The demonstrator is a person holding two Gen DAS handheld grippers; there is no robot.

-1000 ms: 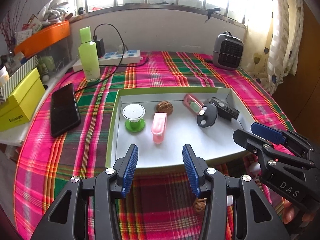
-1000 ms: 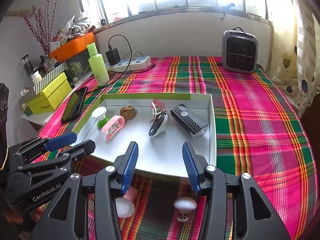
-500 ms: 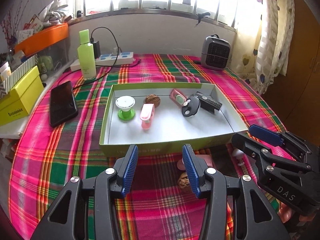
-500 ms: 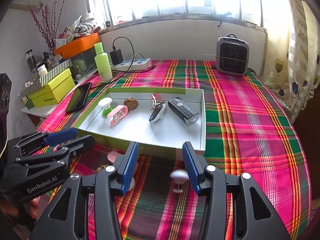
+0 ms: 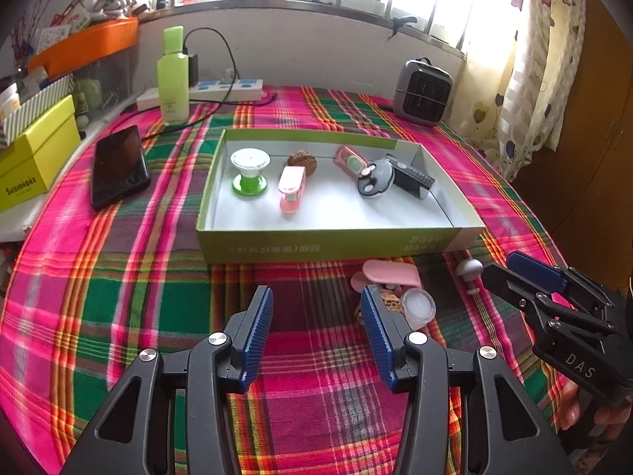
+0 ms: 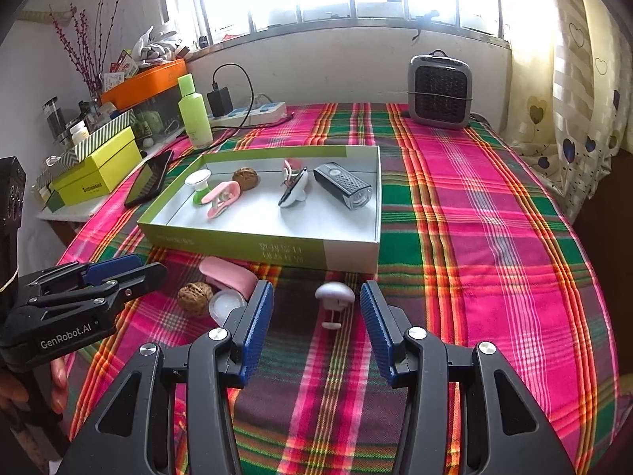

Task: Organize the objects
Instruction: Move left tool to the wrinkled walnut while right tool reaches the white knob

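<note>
A green-sided box (image 5: 336, 242) (image 6: 261, 247) on the plaid cloth holds a green-based stand (image 5: 249, 172), a pink clip (image 5: 292, 190), a walnut (image 5: 302, 160), a pink case (image 5: 348, 160), a grey round piece (image 5: 374, 182) and a black light (image 6: 343, 190). In front of the box lie a pink clip (image 6: 229, 275), a walnut (image 6: 194, 296), a clear round lid (image 6: 226, 304) and a white mushroom-shaped stand (image 6: 334, 301). My left gripper (image 5: 316, 316) is open and empty, just left of the walnut. My right gripper (image 6: 316, 318) is open and empty, with the white stand between its fingertips, just ahead of them.
A black phone (image 5: 118, 164), a green bottle (image 5: 173, 79), a power strip (image 5: 221, 91) and yellow boxes (image 5: 35, 154) stand at the left. A grey heater (image 6: 439, 93) stands at the back. Curtains (image 6: 585, 79) hang at the right.
Both grippers have drawn back from the box toward the near side. The loose objects in front of the box have come into full view. Both stay open.
</note>
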